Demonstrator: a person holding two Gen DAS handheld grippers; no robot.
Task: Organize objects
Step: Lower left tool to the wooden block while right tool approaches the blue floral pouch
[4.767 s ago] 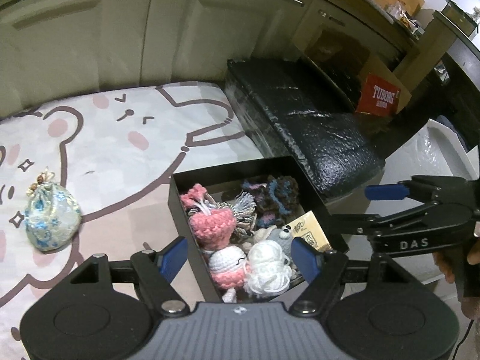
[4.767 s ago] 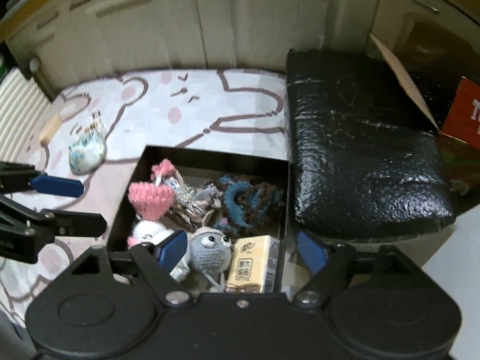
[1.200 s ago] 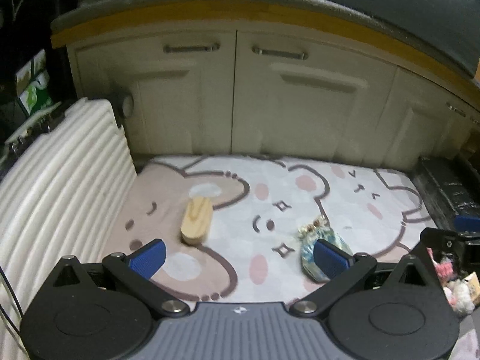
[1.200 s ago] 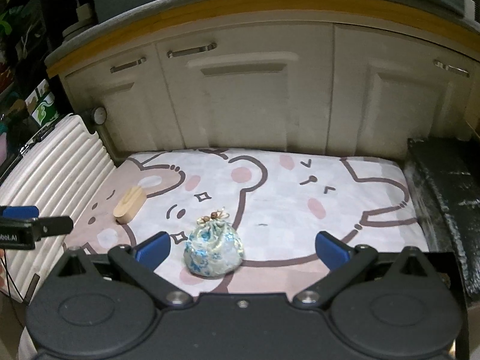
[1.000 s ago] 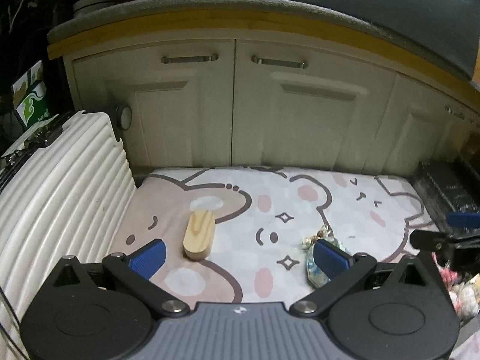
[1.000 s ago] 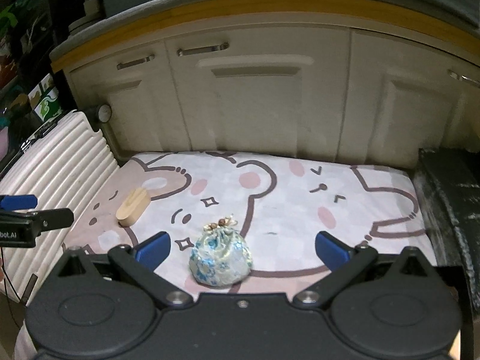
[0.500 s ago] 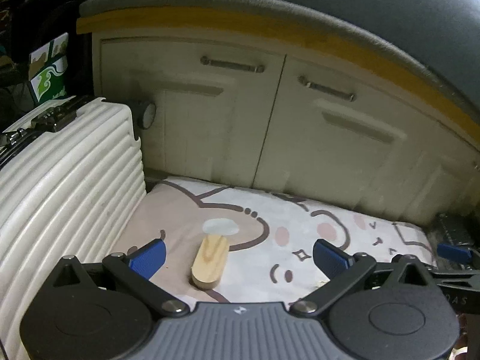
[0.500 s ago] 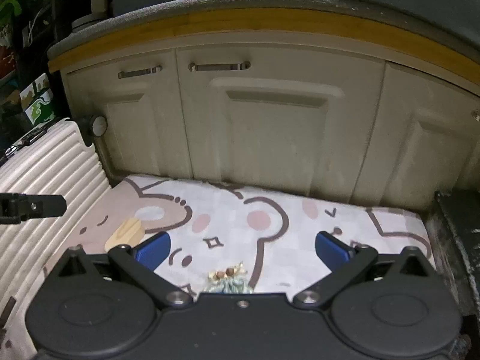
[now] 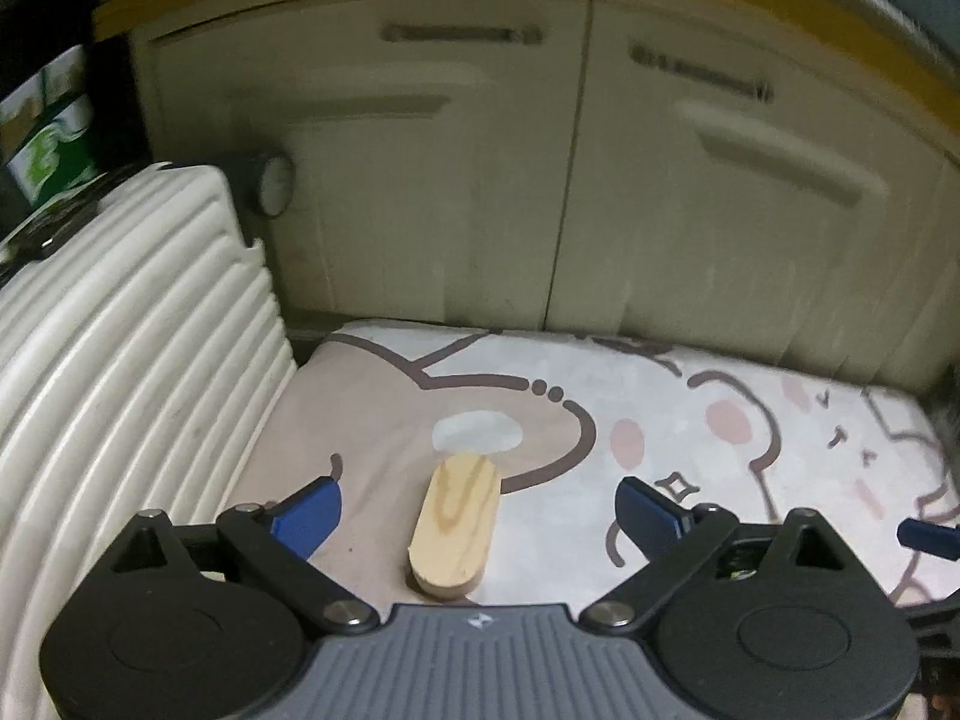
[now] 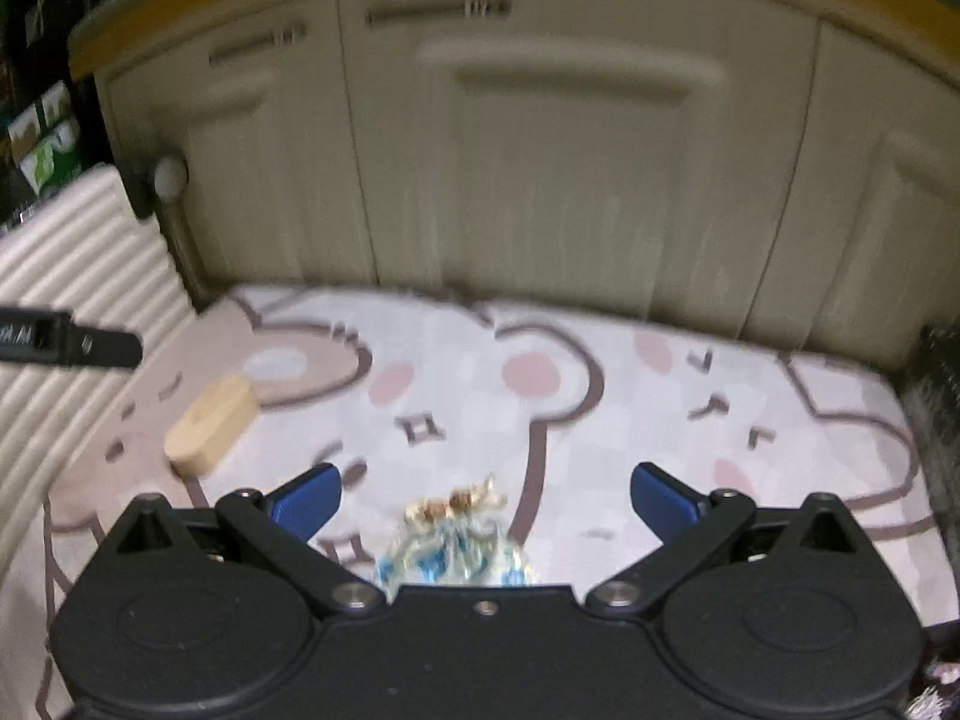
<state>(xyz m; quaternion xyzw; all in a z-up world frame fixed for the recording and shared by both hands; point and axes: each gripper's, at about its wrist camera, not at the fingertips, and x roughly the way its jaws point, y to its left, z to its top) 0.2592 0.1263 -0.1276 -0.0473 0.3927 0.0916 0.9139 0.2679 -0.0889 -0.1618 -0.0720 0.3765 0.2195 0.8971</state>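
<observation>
A flat oval wooden piece (image 9: 456, 521) lies on the cartoon bear mat (image 9: 690, 420), right between the blue fingertips of my open, empty left gripper (image 9: 477, 507). It also shows in the right wrist view (image 10: 210, 425) at the left. A blue and white drawstring pouch (image 10: 456, 546) sits on the mat between the fingertips of my open, empty right gripper (image 10: 486, 495), partly hidden by the gripper body. The left gripper's finger (image 10: 66, 341) enters that view at the left edge.
A white ribbed suitcase (image 9: 120, 360) lies along the mat's left side. Cream cabinet doors (image 9: 570, 192) close off the back. A black textured case edge (image 10: 936, 408) borders the mat at the right.
Both grippers have swung away from the black box of crochet toys to the mat, then moved forward and lower. The wooden piece and the pouch now sit closer between the fingers.
</observation>
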